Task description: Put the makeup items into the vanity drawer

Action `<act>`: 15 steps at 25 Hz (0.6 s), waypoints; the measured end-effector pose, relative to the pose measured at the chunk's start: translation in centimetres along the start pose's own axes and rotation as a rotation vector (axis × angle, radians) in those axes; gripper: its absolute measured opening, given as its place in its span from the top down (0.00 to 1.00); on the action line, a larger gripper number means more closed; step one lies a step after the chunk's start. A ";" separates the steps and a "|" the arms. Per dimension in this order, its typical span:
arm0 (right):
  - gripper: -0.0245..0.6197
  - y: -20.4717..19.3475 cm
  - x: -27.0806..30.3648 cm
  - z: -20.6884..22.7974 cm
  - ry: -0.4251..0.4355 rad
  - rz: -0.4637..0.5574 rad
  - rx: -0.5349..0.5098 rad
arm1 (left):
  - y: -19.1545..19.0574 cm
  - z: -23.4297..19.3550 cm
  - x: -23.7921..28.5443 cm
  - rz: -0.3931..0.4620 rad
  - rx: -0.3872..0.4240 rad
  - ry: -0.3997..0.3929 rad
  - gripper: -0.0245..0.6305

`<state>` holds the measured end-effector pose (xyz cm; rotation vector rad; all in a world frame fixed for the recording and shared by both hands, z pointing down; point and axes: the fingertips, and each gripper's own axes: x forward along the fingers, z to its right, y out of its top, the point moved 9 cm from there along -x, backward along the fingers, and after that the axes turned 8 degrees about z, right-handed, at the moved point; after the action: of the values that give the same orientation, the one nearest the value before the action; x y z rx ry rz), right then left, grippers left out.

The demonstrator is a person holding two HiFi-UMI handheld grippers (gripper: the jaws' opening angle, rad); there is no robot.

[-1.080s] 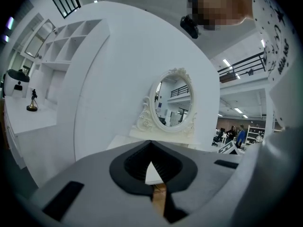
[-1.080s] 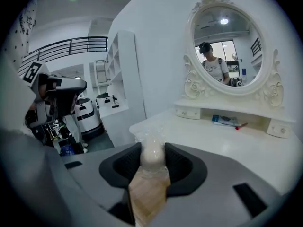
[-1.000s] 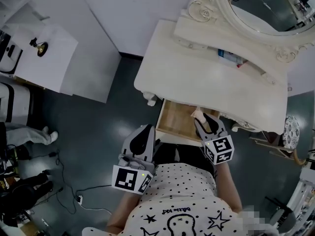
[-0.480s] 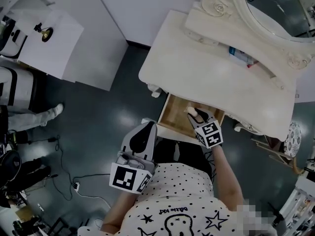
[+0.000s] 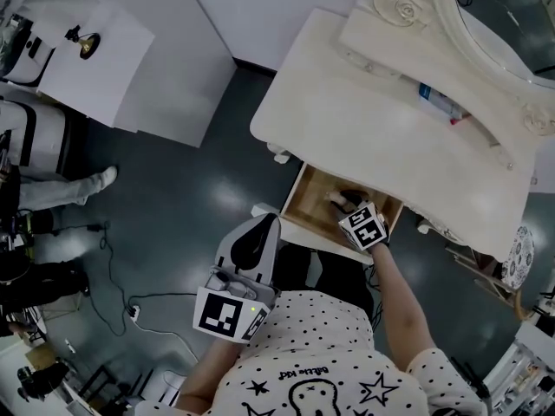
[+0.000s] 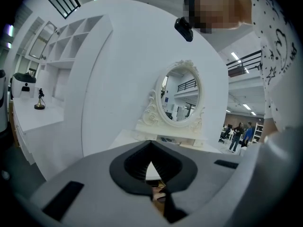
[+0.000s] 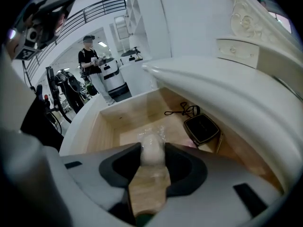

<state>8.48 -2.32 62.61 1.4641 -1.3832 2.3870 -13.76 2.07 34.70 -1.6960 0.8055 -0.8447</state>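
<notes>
Right gripper [image 5: 342, 200] clamping pale item [image 7: 152, 148] over open drawer [image 5: 305, 199], left gripper [image 5: 263, 225] closed

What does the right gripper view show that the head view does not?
Right gripper view only: a black compact and black looped tool in the drawer, and the tongs of the right gripper clamping a pale rounded item. Head view only: the left gripper and a tube on the vanity shelf. Both: the open drawer and the right gripper.

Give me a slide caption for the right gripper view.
Right gripper holds a pale makeup item over the open drawer, where a black compact lies.
</notes>
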 end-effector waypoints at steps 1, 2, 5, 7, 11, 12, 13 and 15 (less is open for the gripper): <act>0.72 -0.1 0.2 0.1 0.006 -0.006 0.002 | -0.1 0.1 0.1 -0.004 -0.001 0.003 0.97; 0.72 -0.2 0.4 0.3 0.012 -0.010 0.003 | -0.2 0.1 0.2 -0.007 -0.002 0.004 0.97; 0.71 -0.7 1.2 0.5 0.034 -0.035 -0.005 | -0.4 0.2 0.6 -0.013 -0.006 0.009 0.97; 0.70 -1.1 1.6 0.4 0.043 -0.065 -0.023 | -0.4 0.1 0.7 -0.017 -0.008 0.015 0.97; 0.70 -1.4 1.8 0.3 0.047 -0.099 -0.054 | -0.4 -0.1 0.8 -0.018 -0.010 0.028 0.97; 0.70 -1.4 1.8 0.3 0.048 -0.098 -0.054 | -0.4 -0.2 0.9 -0.017 -0.010 0.031 0.97; 0.70 -1.4 1.8 0.3 0.051 -0.096 -0.054 | -0.4 -0.2 0.9 -0.016 -0.010 0.034 0.97; 0.69 -1.4 1.8 0.4 0.050 -0.089 -0.049 | -0.3 -0.3 1.0 -0.013 -0.009 0.036 0.97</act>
<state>8.36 -2.47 64.89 1.4127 -1.3267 2.3036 -13.43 1.14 35.23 -1.7001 0.8245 -0.8839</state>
